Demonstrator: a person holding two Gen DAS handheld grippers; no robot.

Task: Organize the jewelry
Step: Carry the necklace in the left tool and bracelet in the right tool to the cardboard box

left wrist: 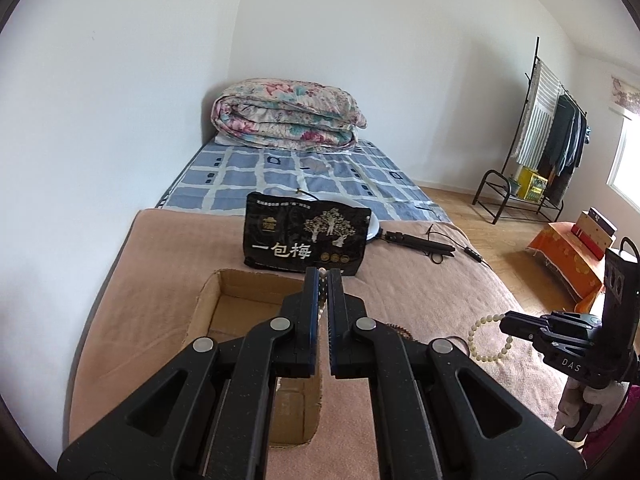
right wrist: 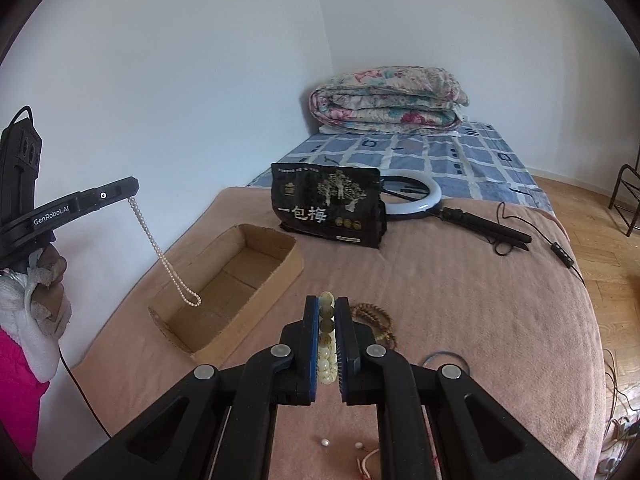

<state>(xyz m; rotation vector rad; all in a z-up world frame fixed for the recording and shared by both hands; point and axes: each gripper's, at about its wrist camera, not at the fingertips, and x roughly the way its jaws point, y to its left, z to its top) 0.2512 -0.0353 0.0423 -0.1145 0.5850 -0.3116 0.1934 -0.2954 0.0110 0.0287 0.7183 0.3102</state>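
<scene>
1. Bed (right wrist: 500,300) under a pink-brown blanket carries everything; its far half shows a blue checked sheet (right wrist: 440,152) with a folded floral quilt (right wrist: 388,100) at the wall.
2. Cardboard box (right wrist: 256,256), open-topped, lies on the blanket near the wall side; I cannot make out anything lying inside it.
3. Black snack bag (right wrist: 328,208) stands upright just beyond the box, with a ring light (right wrist: 424,200) lying behind it.
4. Left gripper (left wrist: 324,276) has its fingers clenched on a pearl necklace (right wrist: 160,252), which hangs down in a long strand; its lower end dangles over the near-left part of the box opening.
5. Right gripper (right wrist: 327,304) has its fingers clamped on a pale bead bracelet (left wrist: 488,338), held above the blanket to the right of the box.
6. Brown bead string (right wrist: 376,320) lies coiled on the blanket just right of the right gripper's fingers.
7. Dark thin ring (right wrist: 444,356) lies on the blanket near that string.
8. Two loose white beads (right wrist: 325,443) rest on the blanket at the near edge.
</scene>
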